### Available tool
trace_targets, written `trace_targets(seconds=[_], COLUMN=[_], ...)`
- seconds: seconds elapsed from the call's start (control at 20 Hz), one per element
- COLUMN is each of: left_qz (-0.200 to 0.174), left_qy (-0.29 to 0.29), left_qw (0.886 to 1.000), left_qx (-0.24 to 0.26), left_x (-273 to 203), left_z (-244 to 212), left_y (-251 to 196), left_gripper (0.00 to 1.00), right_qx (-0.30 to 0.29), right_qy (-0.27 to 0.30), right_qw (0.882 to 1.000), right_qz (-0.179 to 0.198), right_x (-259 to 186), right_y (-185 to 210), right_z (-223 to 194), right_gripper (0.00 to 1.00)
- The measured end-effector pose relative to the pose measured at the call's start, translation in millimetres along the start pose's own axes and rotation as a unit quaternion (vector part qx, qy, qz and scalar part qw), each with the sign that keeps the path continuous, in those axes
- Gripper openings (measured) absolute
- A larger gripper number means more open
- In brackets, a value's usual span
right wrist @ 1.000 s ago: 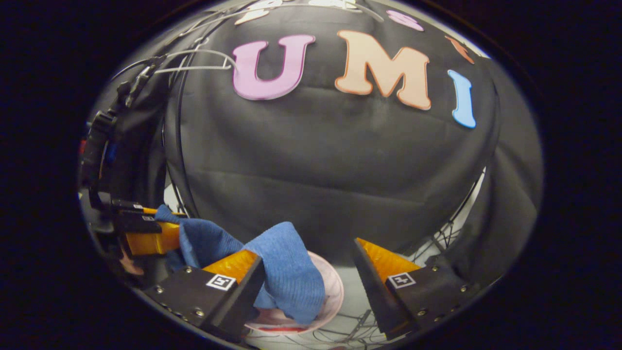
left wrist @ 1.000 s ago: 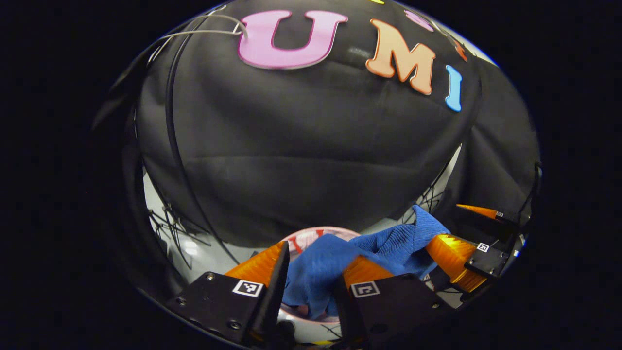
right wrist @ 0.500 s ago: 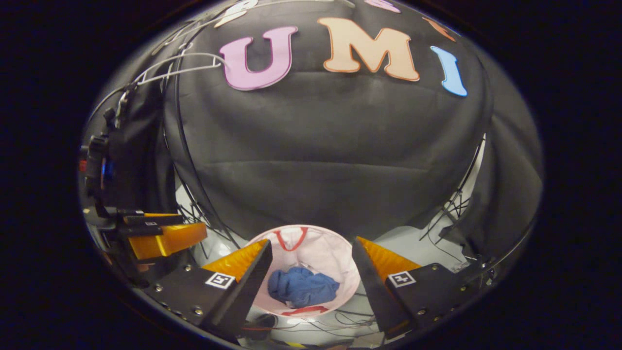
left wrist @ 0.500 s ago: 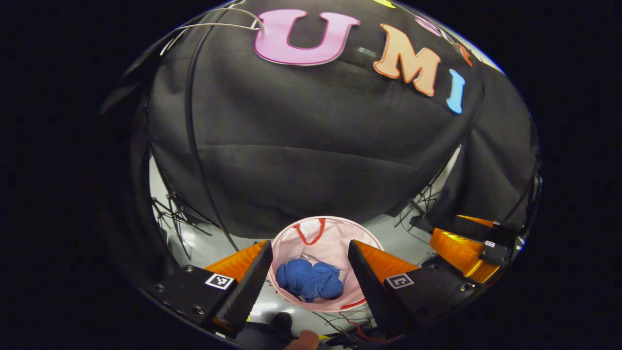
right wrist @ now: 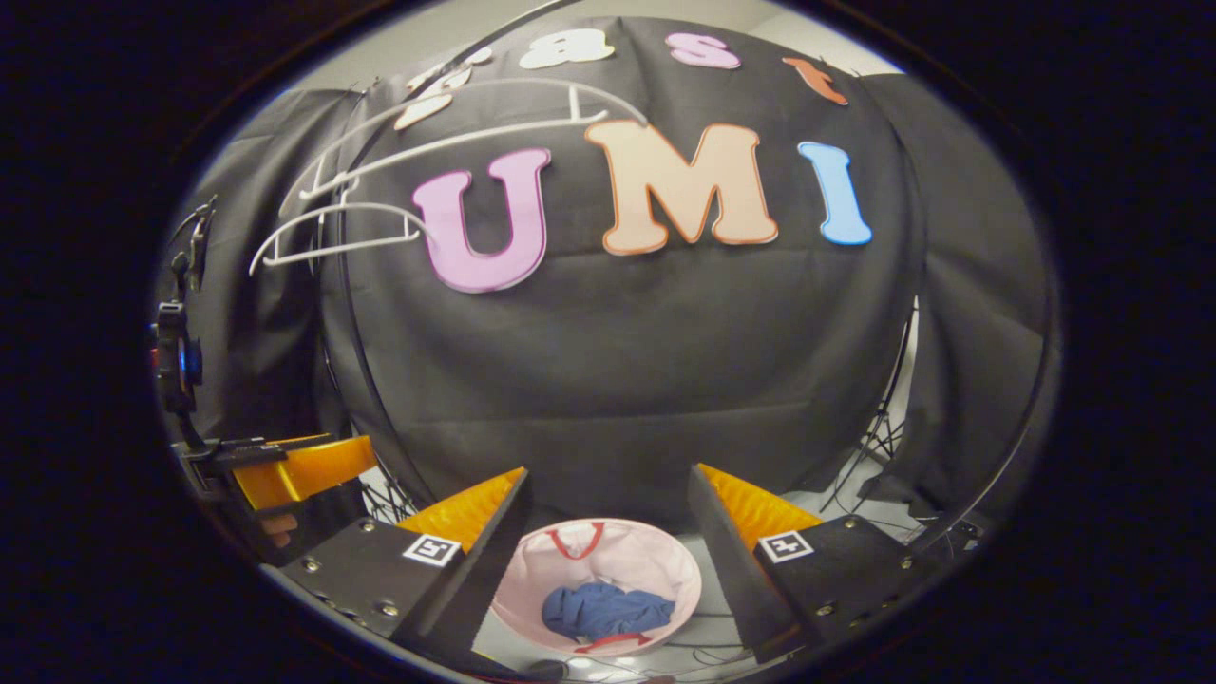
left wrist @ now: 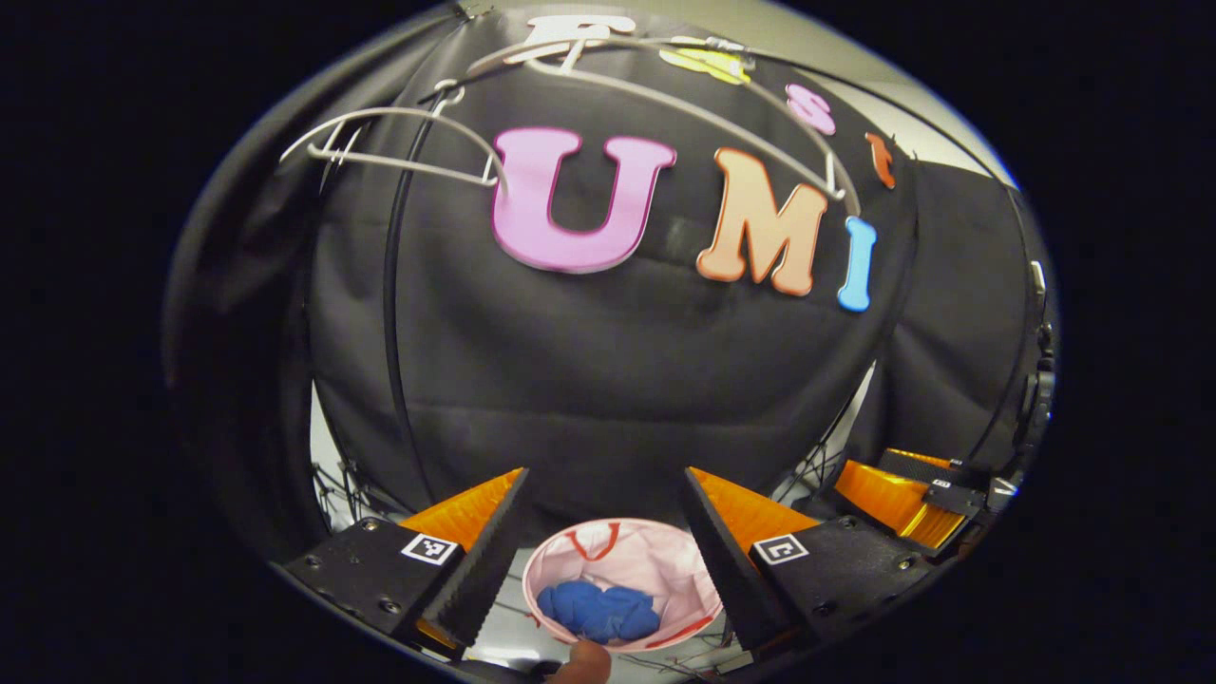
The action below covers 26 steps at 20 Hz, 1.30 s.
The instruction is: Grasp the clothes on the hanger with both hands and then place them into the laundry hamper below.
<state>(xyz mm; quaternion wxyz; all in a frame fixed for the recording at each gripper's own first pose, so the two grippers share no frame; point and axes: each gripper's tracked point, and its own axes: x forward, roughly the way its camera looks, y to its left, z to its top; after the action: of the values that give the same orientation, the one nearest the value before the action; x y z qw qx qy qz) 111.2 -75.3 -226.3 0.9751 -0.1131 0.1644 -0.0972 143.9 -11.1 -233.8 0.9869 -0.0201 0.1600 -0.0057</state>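
Cloth is out of my grip: a second ago the blue garment (left wrist: pixel 598 611) was stretched between my two grippers over the hamper (left wrist: pixel 665 560), and now it lies bunched on the hamper's floor, toward the near wall in both views. Since the release I have lifted both grippers, so the hamper looks smaller and lower between my fingers and the hangers have come into sight above.

My left gripper (left wrist: pixel 602 532) has its fingers spread wide with nothing between them, and my right gripper (right wrist: pixel 608 532) is the same, apart and empty. I judge the placing done for this piece; what remains is only to pull back.

Count: one blue garment (right wrist: pixel 597 609), one pink hamper (right wrist: pixel 646 560) with red handles, two grippers, and two bare white hangers (right wrist: pixel 332 237) hanging up at the booth wall, one lower and to the left of the other. No clothing hangs on either.
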Motion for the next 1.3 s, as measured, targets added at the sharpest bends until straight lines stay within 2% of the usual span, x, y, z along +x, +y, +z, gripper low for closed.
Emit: trace_targets(seconds=[0.1, 0.15, 0.3, 0.45, 0.5, 0.6, 0.7, 0.95, 1.15, 1.2, 1.3], left_qz=[-0.004, -0.009, -0.013, 0.013, 0.018, 0.029, 0.041, 0.033, 0.033, 0.035, 0.036], left_qy=[-0.048, -0.060, -0.086, -0.107, -0.111, -0.121, -0.128, -0.154, -0.146, -0.145, -0.149], left_qw=[0.999, 0.998, 0.996, 0.994, 0.993, 0.990, 0.989, 0.986, 0.987, 0.987, 0.986], left_qx=[0.016, 0.018, 0.021, 0.037, 0.044, 0.059, 0.060, 0.052, 0.057, 0.058, 0.065], left_x=[-5, -7, -20, -33, -40, -52, -65, -91, -102, -104, -107], left_z=[39, 54, 91, 118, 123, 135, 145, 168, 153, 148, 143], left_y=[-6, -13, -23, -11, -9, -6, -3, -11, -13, -13, -15], left_gripper=[0.97, 0.94, 0.96, 0.96, 0.93, 0.94, 0.94, 0.94, 0.98, 0.94, 0.94], right_qx=[-0.004, 0.001, 0.028, 0.010, 0.002, 0.000, 0.013, 0.006, -0.001, -0.005, -0.015], right_qy=[-0.014, -0.019, -0.056, -0.098, -0.108, -0.129, -0.141, -0.179, -0.183, -0.177, -0.175], right_qw=[1.000, 1.000, 0.998, 0.995, 0.994, 0.991, 0.990, 0.984, 0.983, 0.984, 0.984], right_qz=[0.005, 0.008, 0.002, -0.032, -0.035, -0.036, -0.022, -0.015, 0.014, 0.016, 0.019], right_x=[-9, -15, -32, -49, -56, -71, -82, -109, -113, -113, -113], right_y=[-3, -6, -20, -38, -40, -40, -34, -18, 13, 16, 23], right_z=[26, 37, 80, 119, 129, 146, 157, 185, 191, 186, 181], right_gripper=[0.99, 0.98, 0.99, 0.98, 0.98, 0.99, 0.99, 0.98, 0.97, 0.99, 0.97])
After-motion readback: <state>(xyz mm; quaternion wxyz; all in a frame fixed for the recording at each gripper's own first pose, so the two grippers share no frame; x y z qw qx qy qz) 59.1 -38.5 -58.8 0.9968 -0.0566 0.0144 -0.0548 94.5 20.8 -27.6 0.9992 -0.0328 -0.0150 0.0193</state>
